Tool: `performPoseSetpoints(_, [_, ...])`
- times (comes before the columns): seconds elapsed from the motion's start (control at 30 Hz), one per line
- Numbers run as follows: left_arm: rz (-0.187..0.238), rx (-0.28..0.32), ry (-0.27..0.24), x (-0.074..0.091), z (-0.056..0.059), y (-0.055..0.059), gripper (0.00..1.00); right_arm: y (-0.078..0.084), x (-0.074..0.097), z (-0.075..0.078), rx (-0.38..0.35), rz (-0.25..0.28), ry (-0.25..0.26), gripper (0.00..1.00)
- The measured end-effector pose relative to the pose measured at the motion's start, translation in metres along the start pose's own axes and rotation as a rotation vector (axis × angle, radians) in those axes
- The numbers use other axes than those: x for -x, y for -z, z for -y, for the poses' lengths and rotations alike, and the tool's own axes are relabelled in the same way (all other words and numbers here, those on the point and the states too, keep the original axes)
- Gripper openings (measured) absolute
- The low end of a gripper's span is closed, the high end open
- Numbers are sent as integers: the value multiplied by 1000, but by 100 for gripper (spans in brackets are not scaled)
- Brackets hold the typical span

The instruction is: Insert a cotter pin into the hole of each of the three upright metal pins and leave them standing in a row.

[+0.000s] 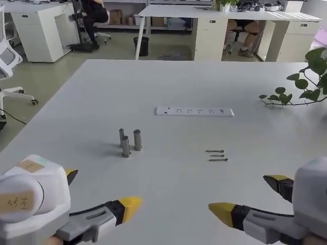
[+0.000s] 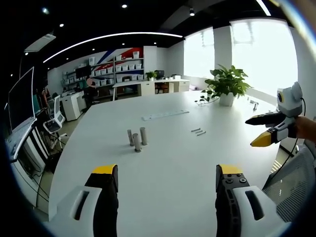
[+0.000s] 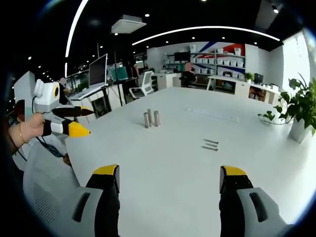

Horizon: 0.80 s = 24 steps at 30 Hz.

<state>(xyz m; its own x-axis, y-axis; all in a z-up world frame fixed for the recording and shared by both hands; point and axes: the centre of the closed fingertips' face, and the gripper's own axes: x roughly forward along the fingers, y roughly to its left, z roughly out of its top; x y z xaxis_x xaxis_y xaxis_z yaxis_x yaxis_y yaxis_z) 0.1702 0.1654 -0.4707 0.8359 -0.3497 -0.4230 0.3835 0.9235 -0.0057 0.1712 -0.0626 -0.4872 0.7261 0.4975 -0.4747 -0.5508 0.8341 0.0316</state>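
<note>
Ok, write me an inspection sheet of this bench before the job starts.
Surface: white table, no spills seen.
Job's things: three metal pins upright in a tight cluster, not a row; three cotter pins lying loose to their right, none inserted.
Clutter: power strip beyond them; potted plant at the right edge.
Grippers: left gripper and right gripper open, holding nothing.
Cables: dark cable on the floor, left.
Surroundings: desks, office chair, seated people.
</note>
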Motion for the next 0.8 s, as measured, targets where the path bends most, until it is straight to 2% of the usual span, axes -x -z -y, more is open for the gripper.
performPoseSetpoints(0.23, [14, -8, -13, -15, -20, -3, 73, 4, -8, -2, -5, -5, -18, 77])
performPoseSetpoints(0.4, [45, -27, -23, -29, -39, -9, 65, 6, -15, 1, -14, -17, -23, 75])
performPoseSetpoints(0.6, [67, -22, -30, -46, -60, -16, 57, 5, -24, 4, -20, -20, -25, 73])
performPoseSetpoints(0.8, [45, -40, -25, -69, -75, -15, 55, 6, -33, 3, -18, -35, -27, 71])
